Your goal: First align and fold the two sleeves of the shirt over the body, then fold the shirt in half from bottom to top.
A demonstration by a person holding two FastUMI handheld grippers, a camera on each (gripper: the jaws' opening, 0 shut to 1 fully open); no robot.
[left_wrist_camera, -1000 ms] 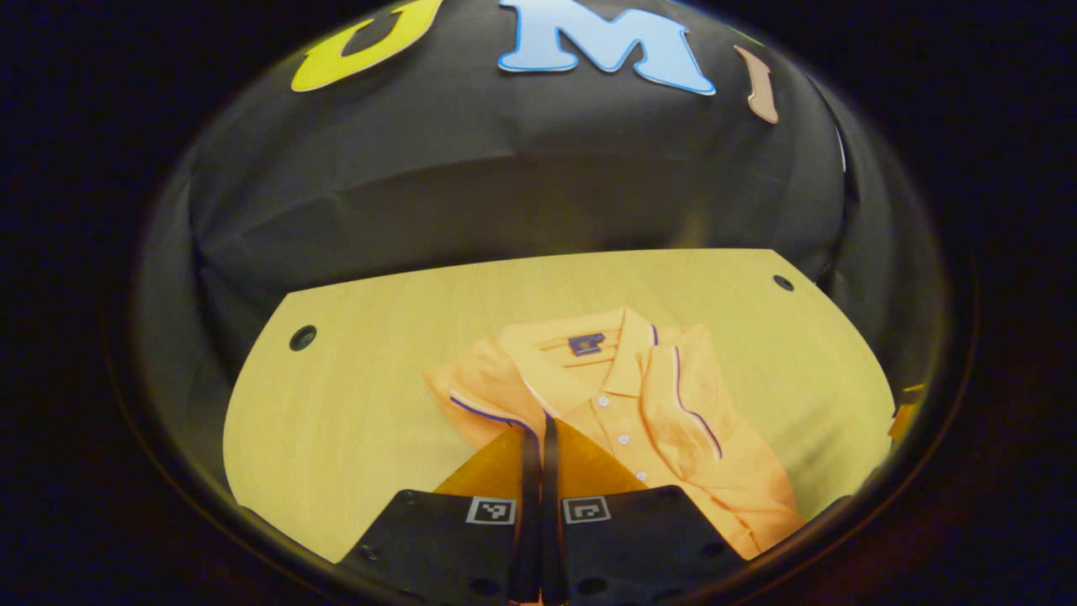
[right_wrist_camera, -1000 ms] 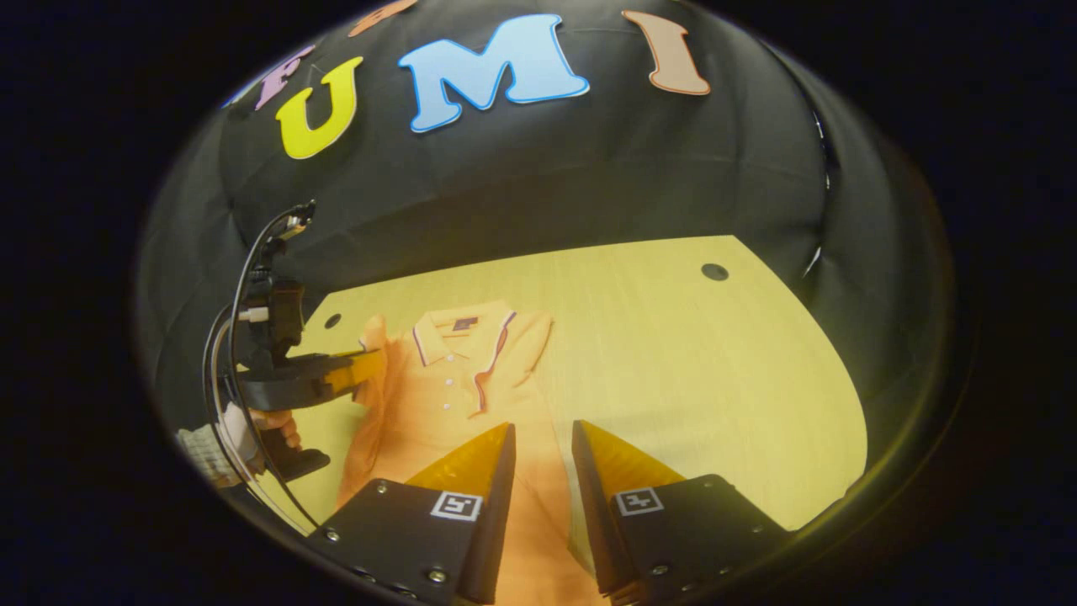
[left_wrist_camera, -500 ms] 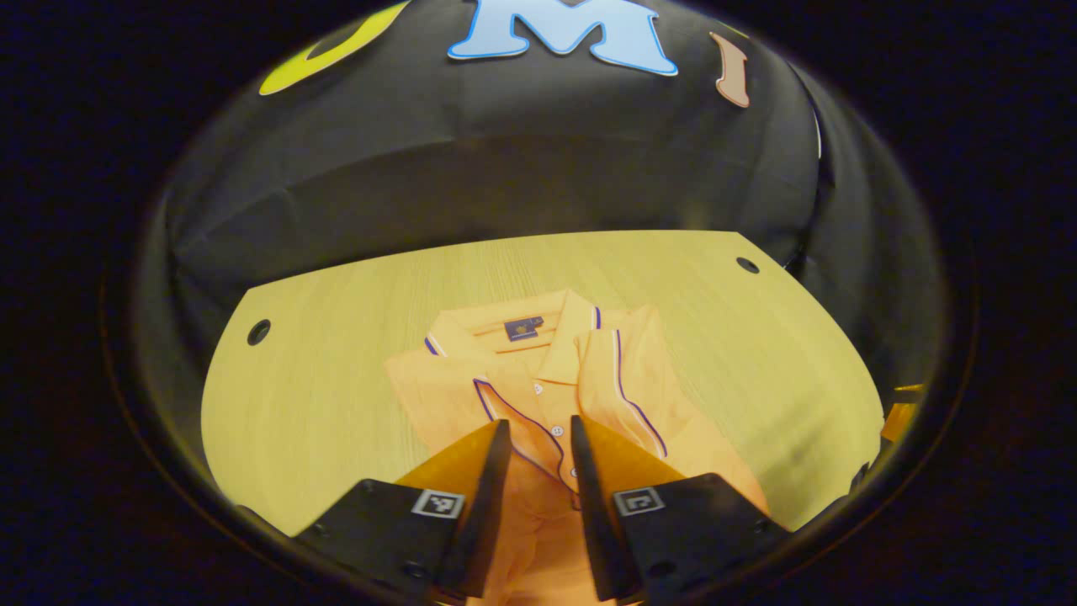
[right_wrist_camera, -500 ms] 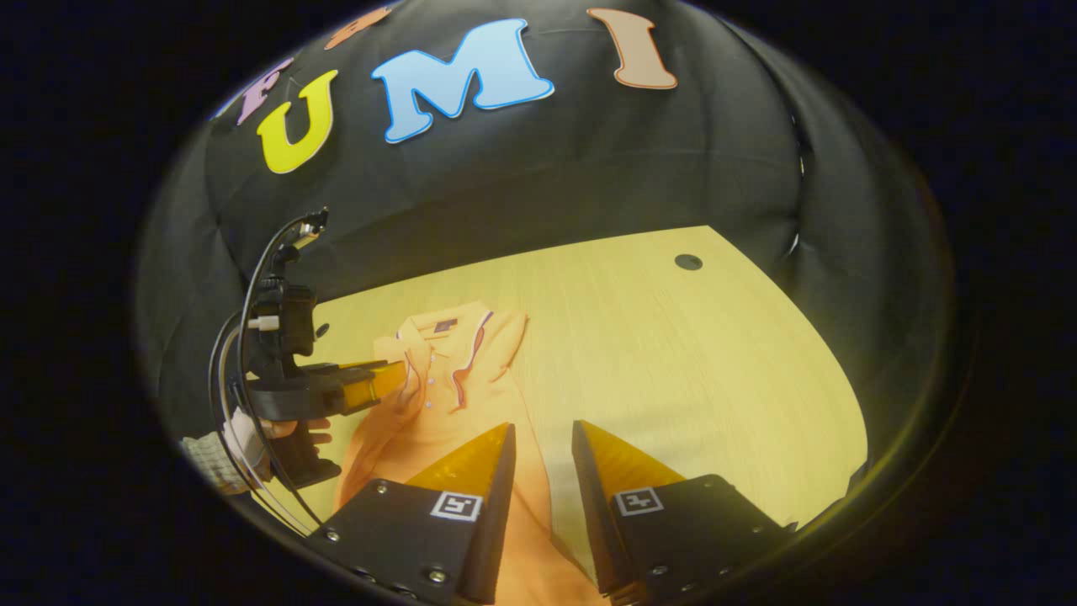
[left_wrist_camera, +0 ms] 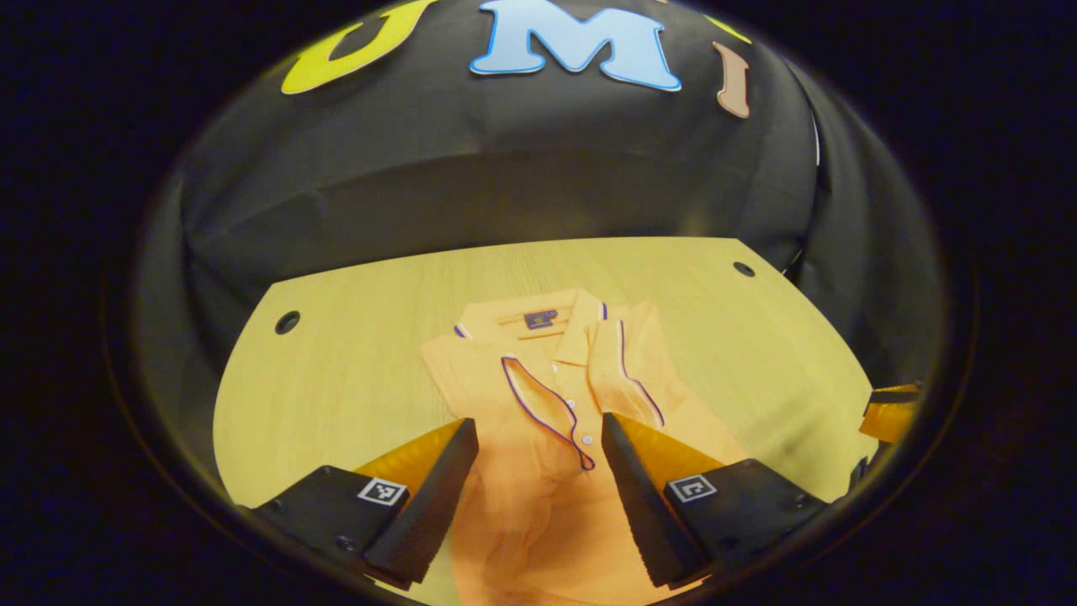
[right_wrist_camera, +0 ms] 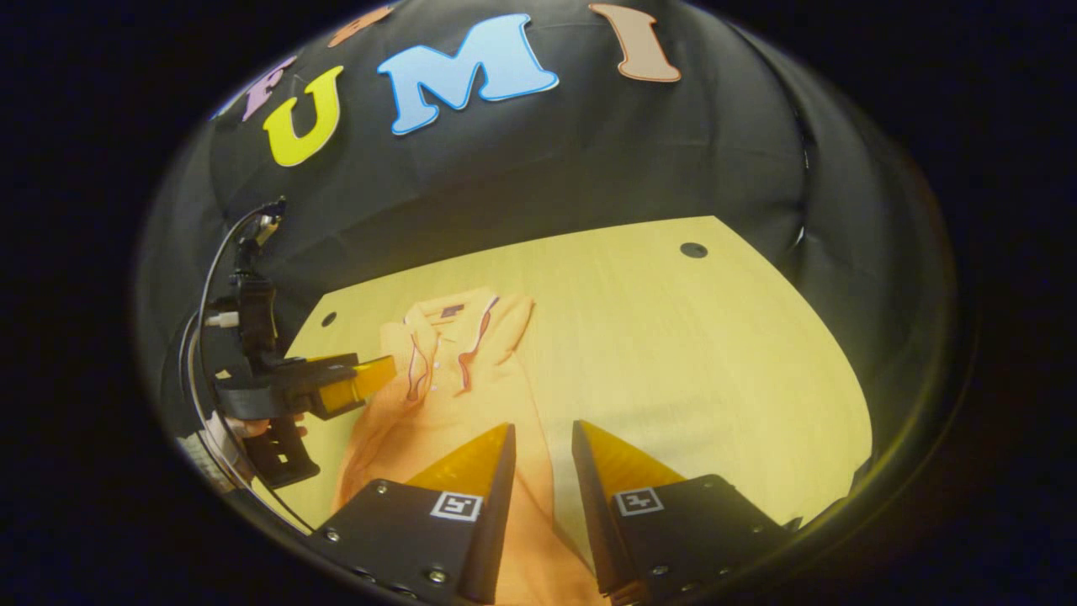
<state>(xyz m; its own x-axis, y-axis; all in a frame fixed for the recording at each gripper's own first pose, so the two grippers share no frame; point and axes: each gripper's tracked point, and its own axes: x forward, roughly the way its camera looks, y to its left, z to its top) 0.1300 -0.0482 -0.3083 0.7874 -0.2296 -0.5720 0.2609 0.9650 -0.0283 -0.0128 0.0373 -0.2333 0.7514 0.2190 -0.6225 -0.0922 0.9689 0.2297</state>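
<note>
An orange polo shirt (left_wrist_camera: 538, 505) lies collar-away on the wooden table (left_wrist_camera: 336, 379). Both sleeves are folded in over its chest: the left sleeve (left_wrist_camera: 538, 391) slants across the button placket and the right sleeve (left_wrist_camera: 627, 370) lies beside it. My left gripper (left_wrist_camera: 538, 431) hovers open and wide above the shirt's middle, holding nothing. In the right gripper view the shirt (right_wrist_camera: 446, 396) sits to the left. My right gripper (right_wrist_camera: 543, 436) is open with a narrow gap over the shirt's lower right edge. The left gripper (right_wrist_camera: 383, 372) reaches in from the left, held by a hand (right_wrist_camera: 252, 427).
The table has round holes near its far corners (left_wrist_camera: 287, 321) (left_wrist_camera: 743, 268). The black cloth wall (left_wrist_camera: 505, 185) rises right behind it. Bare wood stretches to the right of the shirt (right_wrist_camera: 690, 353). The right gripper (left_wrist_camera: 892, 411) shows at the right edge of the left gripper view.
My left gripper went from shut to wide open and let go of the left sleeve, which now lies across the chest. It drew back toward the shirt's middle. The right gripper barely moved.
</note>
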